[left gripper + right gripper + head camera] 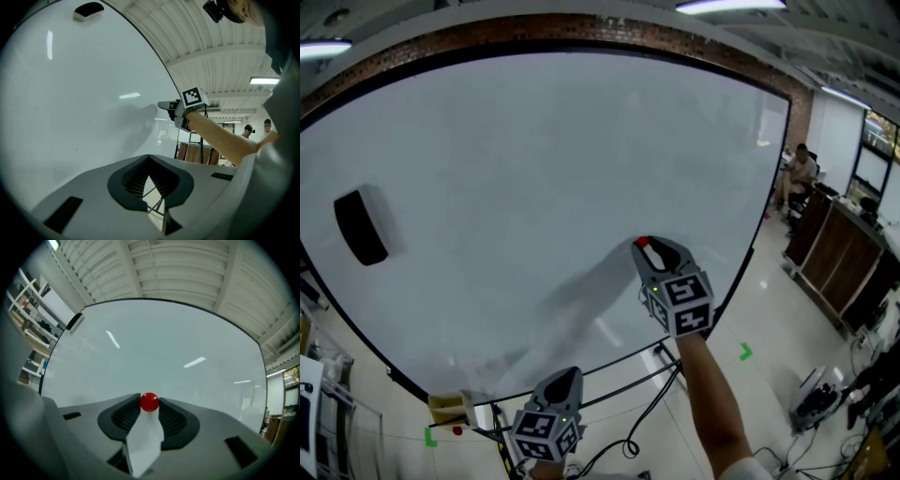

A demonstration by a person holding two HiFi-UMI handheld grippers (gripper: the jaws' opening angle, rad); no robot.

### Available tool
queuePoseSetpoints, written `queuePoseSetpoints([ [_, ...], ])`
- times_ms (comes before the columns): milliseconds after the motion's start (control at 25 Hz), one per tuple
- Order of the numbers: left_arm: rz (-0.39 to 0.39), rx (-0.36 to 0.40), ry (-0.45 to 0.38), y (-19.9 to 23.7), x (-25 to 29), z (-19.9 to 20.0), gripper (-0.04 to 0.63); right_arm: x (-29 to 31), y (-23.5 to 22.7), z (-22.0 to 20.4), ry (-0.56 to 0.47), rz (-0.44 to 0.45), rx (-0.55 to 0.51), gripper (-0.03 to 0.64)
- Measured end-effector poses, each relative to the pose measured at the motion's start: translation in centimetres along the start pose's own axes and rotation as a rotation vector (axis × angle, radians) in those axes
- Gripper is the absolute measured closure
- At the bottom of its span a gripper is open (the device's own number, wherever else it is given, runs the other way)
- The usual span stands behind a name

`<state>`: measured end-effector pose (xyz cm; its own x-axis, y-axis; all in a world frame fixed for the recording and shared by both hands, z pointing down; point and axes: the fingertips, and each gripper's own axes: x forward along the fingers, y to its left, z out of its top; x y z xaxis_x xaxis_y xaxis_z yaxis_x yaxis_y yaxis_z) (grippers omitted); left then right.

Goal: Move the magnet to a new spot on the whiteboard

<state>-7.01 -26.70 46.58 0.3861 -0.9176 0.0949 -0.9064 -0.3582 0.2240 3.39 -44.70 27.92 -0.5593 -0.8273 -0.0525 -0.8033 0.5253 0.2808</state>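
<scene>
1. A small, round red magnet (149, 401) is sitting between the tips of the right tongs (149, 405), which are closing on it from both sides and holding it.
2. In the right gripper view, the magnet is showing against the white face of the whiteboard (164, 348); whether it is touching the board cannot be told.
3. In the head view, the magnet (642, 242) is showing at the tip of the right tongs (646, 247), over the lower right part of the whiteboard (534, 178).
4. A bare forearm (712, 403) is reaching up from the bottom edge to the right tongs.
5. The left tongs (148, 156) are hanging low, below the board's bottom edge, with their tips resting together and nothing between them.
6. In the head view, the left tongs (566, 374) are pointing up toward the board, well apart from the magnet.
7. A black oblong block (360, 228) is sticking to the board near its left edge, far from the magnet.
8. A seated person (802, 169) is showing in the background at the right, beyond the board, near dark wooden counters (834, 272).
9. A green tape mark (745, 352) is lying on the pale floor.
</scene>
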Motion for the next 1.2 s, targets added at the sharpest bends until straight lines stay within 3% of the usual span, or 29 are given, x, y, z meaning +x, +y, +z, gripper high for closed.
queuePoseSetpoints([
  [800,0.010,-0.005,0.009,0.6,0.0,0.4,0.595,0.3,0.2,0.6,0.000,-0.015,-0.013,0.456],
  [920,0.005,-0.012,0.013,0.3,0.3,0.2,0.595,-1.9,-0.2,0.3,-0.025,-0.010,0.026,0.456],
  [1080,0.009,-0.005,0.017,0.1,0.6,0.2,0.595,-5.3,0.1,-1.6,-0.040,0.063,0.137,0.480],
  [1200,0.017,-0.001,0.018,-1.1,0.8,0.1,0.595,-8.8,-0.3,-4.1,-0.044,0.071,0.197,0.549],
])
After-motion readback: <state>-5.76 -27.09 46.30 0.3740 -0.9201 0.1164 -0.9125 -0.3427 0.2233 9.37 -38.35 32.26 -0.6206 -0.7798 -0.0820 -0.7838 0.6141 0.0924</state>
